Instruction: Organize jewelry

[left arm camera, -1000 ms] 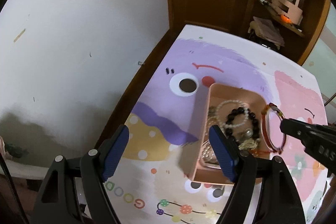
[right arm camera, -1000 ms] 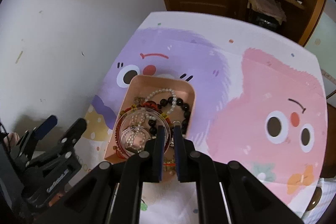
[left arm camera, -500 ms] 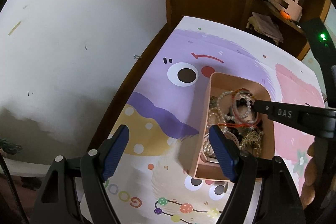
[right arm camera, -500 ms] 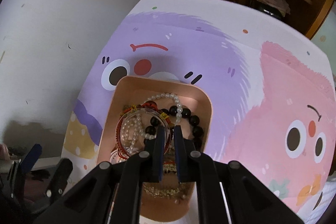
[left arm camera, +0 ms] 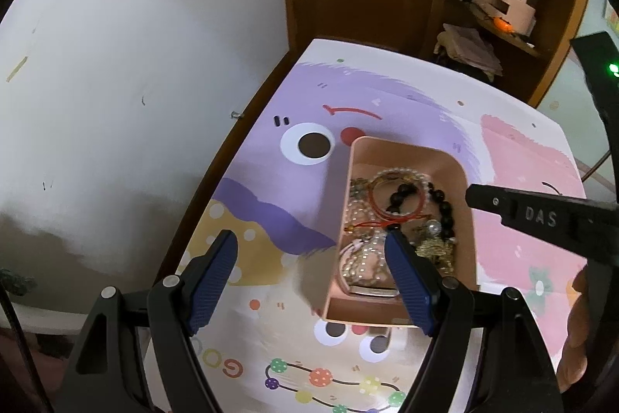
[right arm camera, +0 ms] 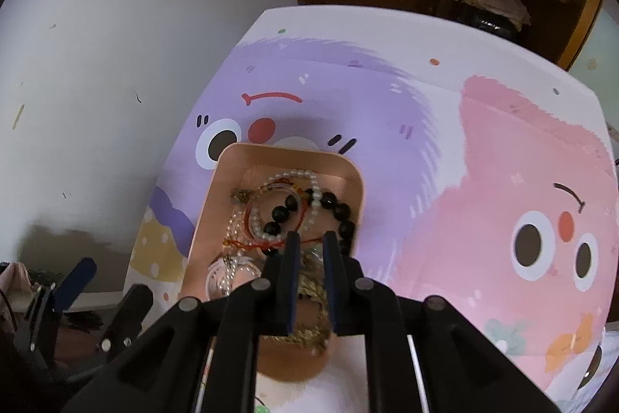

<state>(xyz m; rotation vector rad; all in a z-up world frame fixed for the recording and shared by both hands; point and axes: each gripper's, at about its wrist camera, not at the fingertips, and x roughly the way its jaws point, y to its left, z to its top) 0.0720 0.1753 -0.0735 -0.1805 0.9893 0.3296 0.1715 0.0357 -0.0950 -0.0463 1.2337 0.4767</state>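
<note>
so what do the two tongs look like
Both are black plastic tongs with two long fingers, dark blue ribbed pads and silver pivot pins. The left tongs show these clearly; the right tongs carry white "DAS" lettering on one finger, and a green light glows behind them.

The right gripper's [right arm camera: 309, 242] arms cover the near half of the pink tray [right arm camera: 216, 188], hiding most of the gold chain [right arm camera: 309, 285] between them. In the left wrist view, the left gripper's [left arm camera: 311, 273] right finger [left arm camera: 406, 277] hides the tray's near right corner, and a hand [left arm camera: 580, 331] at its far right is cut off by the frame edge.
</note>
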